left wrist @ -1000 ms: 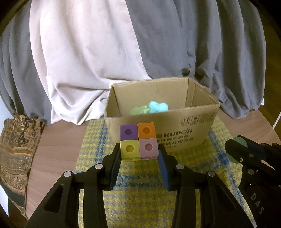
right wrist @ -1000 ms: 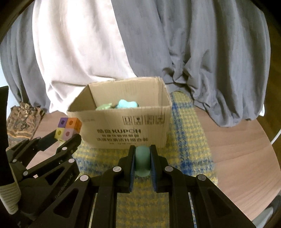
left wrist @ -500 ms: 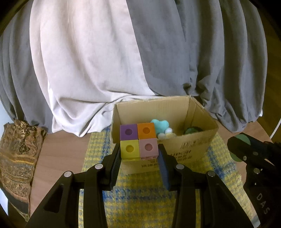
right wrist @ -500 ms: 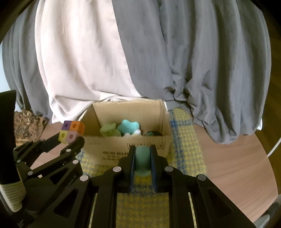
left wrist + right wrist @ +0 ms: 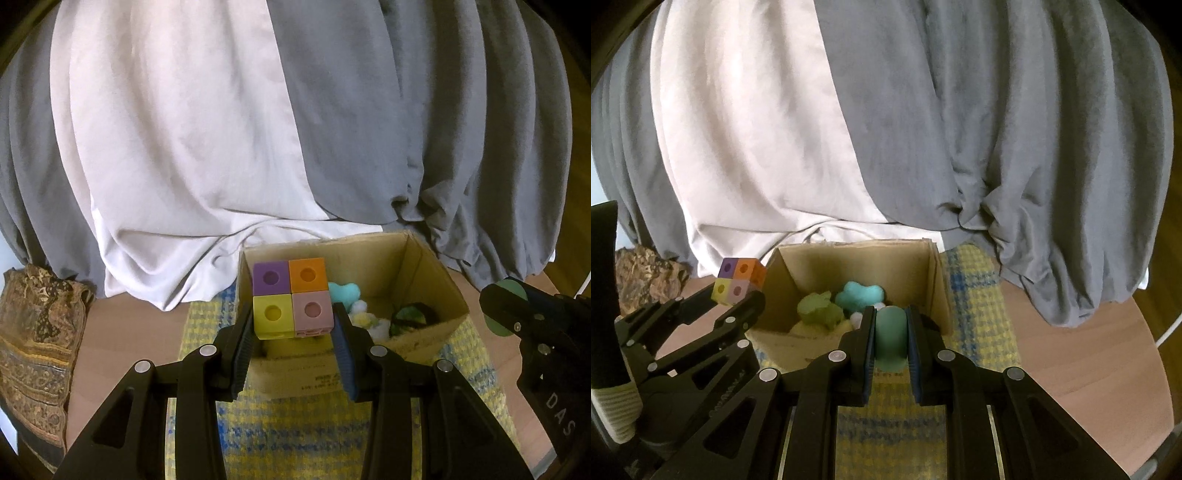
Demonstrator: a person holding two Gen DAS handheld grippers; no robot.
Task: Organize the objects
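Observation:
My left gripper (image 5: pixel 293 332) is shut on a four-colour cube block (image 5: pixel 291 298) of purple, orange, yellow and pink, held above the near left part of the open cardboard box (image 5: pixel 424 258). My right gripper (image 5: pixel 891 332) is shut on a teal rounded object (image 5: pixel 891 338), held above the box's near wall (image 5: pixel 783 343). Inside the box lie a teal flower-shaped toy (image 5: pixel 858 294), a green soft toy (image 5: pixel 820 312) and small pale balls (image 5: pixel 369 319). The cube block (image 5: pixel 738 282) and left gripper also show at the left of the right wrist view.
The box stands on a yellow and blue woven mat (image 5: pixel 295 435) on a round wooden table (image 5: pixel 1089 350). Grey and white draped cloth (image 5: pixel 221 129) hangs close behind the box. A patterned brown fabric (image 5: pixel 33 332) lies at the table's left edge.
Both grippers have risen and moved forward toward the box with their loads. The box's inside now shows from above, and the cube block is over the box opening.

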